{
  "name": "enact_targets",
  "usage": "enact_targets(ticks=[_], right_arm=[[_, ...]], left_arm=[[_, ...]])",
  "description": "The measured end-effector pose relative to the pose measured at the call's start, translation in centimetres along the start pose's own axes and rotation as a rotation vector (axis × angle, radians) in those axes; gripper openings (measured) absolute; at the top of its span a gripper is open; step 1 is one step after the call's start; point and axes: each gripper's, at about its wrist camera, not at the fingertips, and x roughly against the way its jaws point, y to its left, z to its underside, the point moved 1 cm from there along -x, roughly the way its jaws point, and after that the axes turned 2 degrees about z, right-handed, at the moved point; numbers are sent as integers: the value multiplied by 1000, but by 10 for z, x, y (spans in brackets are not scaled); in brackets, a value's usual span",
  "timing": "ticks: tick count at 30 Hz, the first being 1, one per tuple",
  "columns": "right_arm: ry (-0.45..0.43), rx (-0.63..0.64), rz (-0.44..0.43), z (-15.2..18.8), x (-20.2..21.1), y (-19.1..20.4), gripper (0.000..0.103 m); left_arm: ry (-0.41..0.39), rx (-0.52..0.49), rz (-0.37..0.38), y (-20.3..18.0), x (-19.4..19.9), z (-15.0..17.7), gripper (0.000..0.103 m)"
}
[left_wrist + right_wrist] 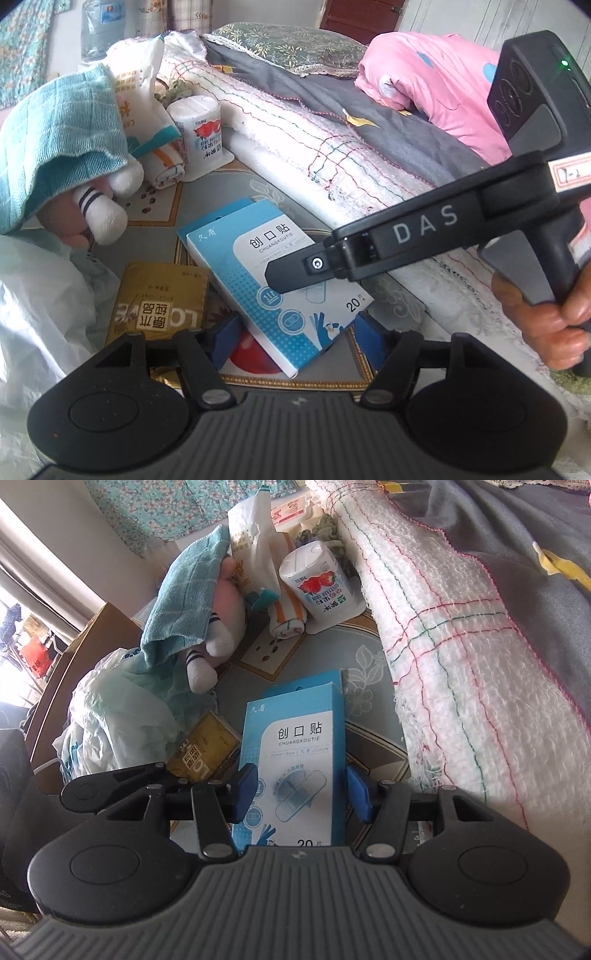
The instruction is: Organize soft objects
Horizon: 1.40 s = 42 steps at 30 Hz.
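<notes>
Both grippers black, ribbed grey housing, round pivot discs, silver screws, blue pads [246,790]. Right gripper [295,273]: "DAS" lettering, green LED at its rear, taped label beside handle

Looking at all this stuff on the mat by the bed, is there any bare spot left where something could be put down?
One patch: the patterned mat between the blue plaster box, the strawberry cup and the white quilt edge. The left is crowded: teal towel over a plush toy, plastic bags, gold packet.
</notes>
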Motion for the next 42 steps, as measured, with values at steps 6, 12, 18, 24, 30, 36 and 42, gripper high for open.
enact_targets(ticks=[6, 12, 18, 24, 30, 36, 42], right_arm=[[-26, -10, 2, 4, 8, 1, 50], [-64, -9, 9, 9, 25, 5, 49], [-112, 22, 23, 15, 47, 21, 49], [-155, 96, 25, 15, 71, 54, 49], [-197, 217, -11, 3, 87, 113, 49], [-187, 385, -124, -18, 75, 199, 48], [-132, 546, -252, -44, 35, 299, 48]], left_arm=[[-27, -21, -10, -6, 6, 0, 69], [-76, -63, -22, -16, 22, -2, 69], [-127, -84, -26, -25, 43, 0, 69], [-203, -80, -41, -26, 78, 5, 68], [-319, -51, -95, -13, 132, 9, 68], [-423, 0, -255, 20, 195, 16, 68], [-453, 74, -464, 74, 245, 19, 68]])
